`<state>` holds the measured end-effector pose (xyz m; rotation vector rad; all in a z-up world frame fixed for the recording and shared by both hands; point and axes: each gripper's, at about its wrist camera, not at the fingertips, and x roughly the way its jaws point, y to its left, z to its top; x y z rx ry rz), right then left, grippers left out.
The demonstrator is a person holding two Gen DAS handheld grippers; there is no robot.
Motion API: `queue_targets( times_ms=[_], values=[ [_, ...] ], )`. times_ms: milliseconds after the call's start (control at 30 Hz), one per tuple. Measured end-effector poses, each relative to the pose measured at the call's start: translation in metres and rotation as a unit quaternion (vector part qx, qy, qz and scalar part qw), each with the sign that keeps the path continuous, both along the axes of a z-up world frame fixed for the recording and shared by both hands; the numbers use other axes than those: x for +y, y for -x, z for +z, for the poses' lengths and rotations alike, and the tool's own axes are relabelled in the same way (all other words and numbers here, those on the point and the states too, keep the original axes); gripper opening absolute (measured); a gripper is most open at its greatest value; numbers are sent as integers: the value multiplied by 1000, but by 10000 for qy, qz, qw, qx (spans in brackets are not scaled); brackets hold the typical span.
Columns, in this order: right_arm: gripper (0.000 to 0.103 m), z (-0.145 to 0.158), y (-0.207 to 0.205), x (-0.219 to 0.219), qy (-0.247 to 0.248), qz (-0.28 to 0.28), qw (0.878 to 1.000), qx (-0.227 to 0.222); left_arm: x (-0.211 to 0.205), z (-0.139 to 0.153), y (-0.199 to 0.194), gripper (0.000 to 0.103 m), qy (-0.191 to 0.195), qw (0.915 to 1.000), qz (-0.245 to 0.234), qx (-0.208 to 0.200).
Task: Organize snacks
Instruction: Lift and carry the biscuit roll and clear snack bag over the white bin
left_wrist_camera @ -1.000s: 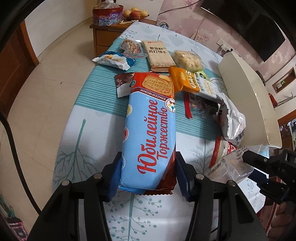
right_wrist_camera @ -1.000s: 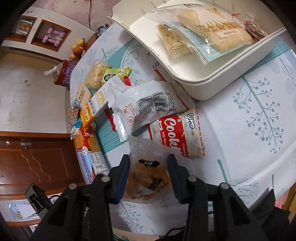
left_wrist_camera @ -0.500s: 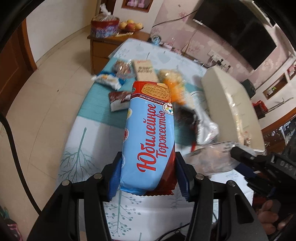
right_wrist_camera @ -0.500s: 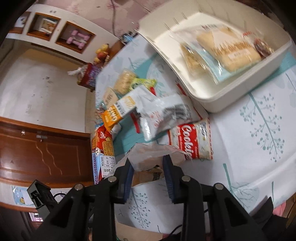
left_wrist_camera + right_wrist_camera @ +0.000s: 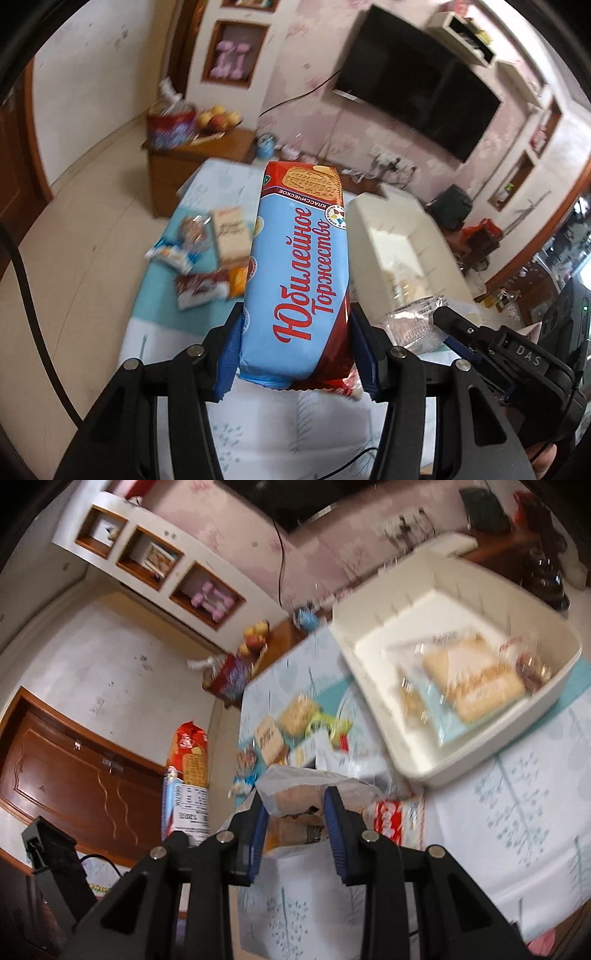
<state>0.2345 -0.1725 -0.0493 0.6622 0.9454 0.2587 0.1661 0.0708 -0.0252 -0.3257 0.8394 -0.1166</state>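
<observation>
My left gripper (image 5: 295, 354) is shut on a long blue and red biscuit pack (image 5: 299, 273) and holds it high above the table; the pack also shows in the right wrist view (image 5: 186, 775). My right gripper (image 5: 295, 827) is shut on a clear snack bag (image 5: 306, 794) and holds it above the table; the bag also shows in the left wrist view (image 5: 417, 325). A cream bin (image 5: 424, 760) stands ahead of it to the right with several packets inside; it also shows in the left wrist view (image 5: 373, 236).
Several loose snack packets (image 5: 207, 258) lie on the teal and white tablecloth (image 5: 517, 812). A red cookie pack (image 5: 391, 819) lies just past the right gripper. A wooden cabinet (image 5: 177, 162) with fruit stands beyond the table's far end.
Both grippers have risen from the table with their packs. The biscuit pack has tilted up, the snack bag has come off the cloth, and both views are blurred by motion.
</observation>
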Motion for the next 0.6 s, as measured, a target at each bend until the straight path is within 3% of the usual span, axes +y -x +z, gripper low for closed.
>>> queue_targets(
  times_ms=[300,400,600],
  values=[
    [30,23,3,-45,709,-688,9920,-790,-50,7,-30,52,231,9948,-809,-572],
    [29,23,1,-59,959,-867,9875,-904,-73,4,-42,52,192,9916,-1069,-698],
    [28,19,-8,-82,927,-832,9885,-857,-115,-6,-58,52,152,9862,-1435,-809]
  ],
)
